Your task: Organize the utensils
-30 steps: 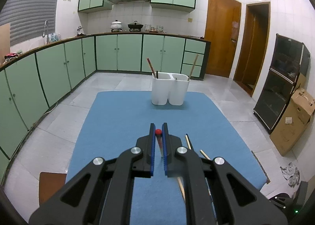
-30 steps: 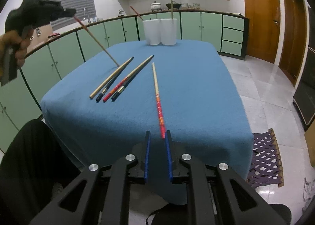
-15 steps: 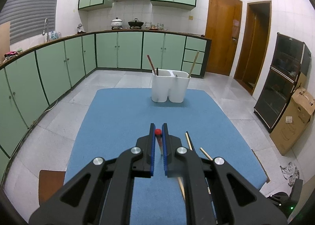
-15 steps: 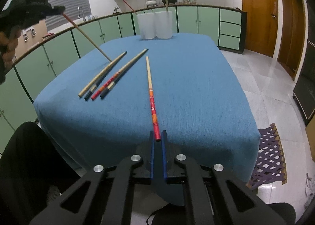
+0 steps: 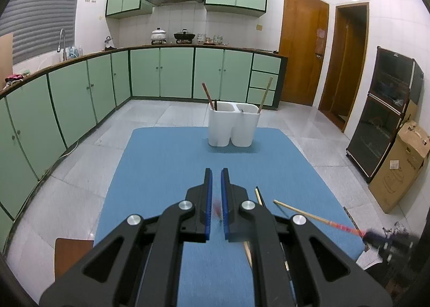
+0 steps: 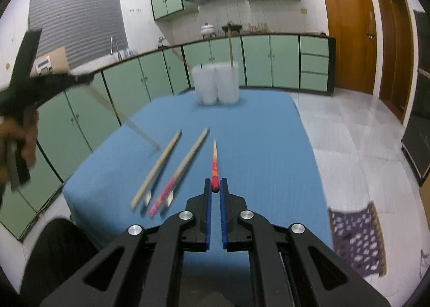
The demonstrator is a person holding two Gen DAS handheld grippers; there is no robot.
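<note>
A white two-compartment holder (image 5: 233, 124) stands at the far end of the blue table (image 5: 166, 161), with chopsticks in both compartments; it also shows in the right wrist view (image 6: 216, 84). My left gripper (image 5: 216, 172) is shut on a red-ended chopstick (image 5: 217, 206), whose shaft slants down to the table in the right wrist view (image 6: 126, 121). My right gripper (image 6: 215, 182) is shut on the red end of another chopstick (image 6: 214, 164) and holds it off the table, as the left wrist view (image 5: 317, 217) shows.
Several loose chopsticks (image 6: 166, 170) lie on the near left of the blue cloth (image 6: 263, 145). Green cabinets run along the left and back walls. A purple mat (image 6: 357, 237) lies on the floor to the right, and a cardboard box (image 5: 400, 170) stands by a dark cabinet.
My right gripper has lifted the red-ended chopstick off the table and moved forward. In the left gripper the red chopstick end has slid back between the jaws and blurred.
</note>
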